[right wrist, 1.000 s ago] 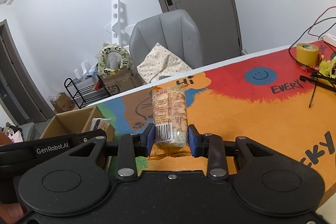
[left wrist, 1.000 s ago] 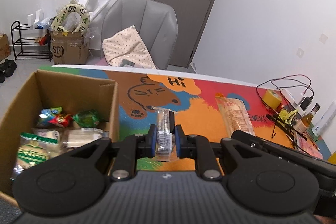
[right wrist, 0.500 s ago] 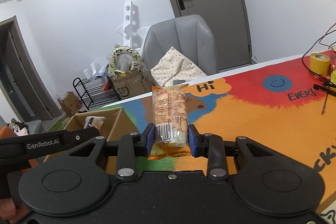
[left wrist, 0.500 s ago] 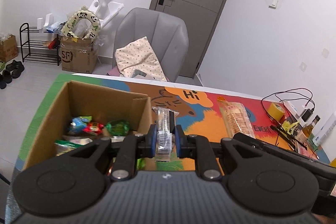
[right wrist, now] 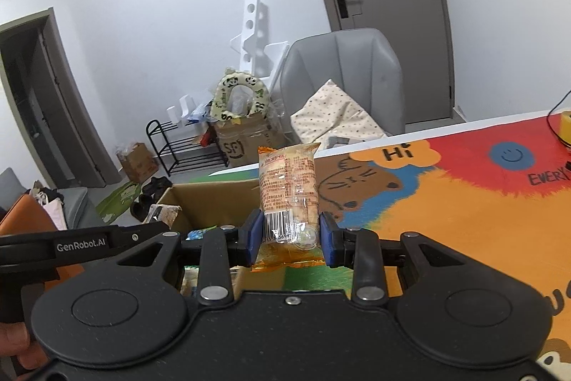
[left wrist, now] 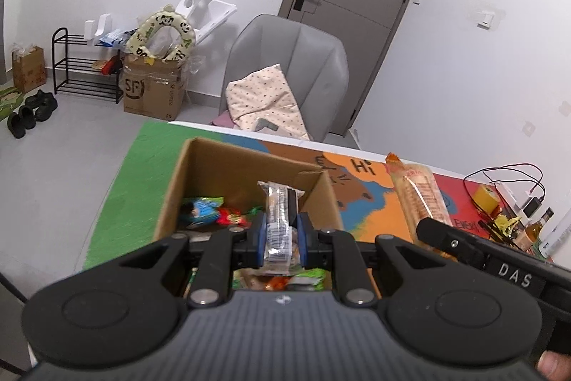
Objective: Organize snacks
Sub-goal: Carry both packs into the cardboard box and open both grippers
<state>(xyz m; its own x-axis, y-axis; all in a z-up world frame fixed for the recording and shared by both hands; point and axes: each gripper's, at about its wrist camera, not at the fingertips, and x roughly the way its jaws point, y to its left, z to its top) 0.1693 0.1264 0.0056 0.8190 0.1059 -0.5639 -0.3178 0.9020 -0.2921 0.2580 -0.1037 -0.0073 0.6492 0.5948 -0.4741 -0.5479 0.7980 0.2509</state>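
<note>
Both grippers loaded, hovering by the box.

Left gripper (left wrist: 280, 235) clamped on a slim clear-wrapped bar (left wrist: 279, 220) right above the open cardboard box (left wrist: 246, 166), several snacks (left wrist: 210, 210) already inside. Right gripper (right wrist: 289, 235) pinching an orange cracker pack (right wrist: 289, 190) upright, just beside the box. Probably nearly done, only two drops left.
</note>
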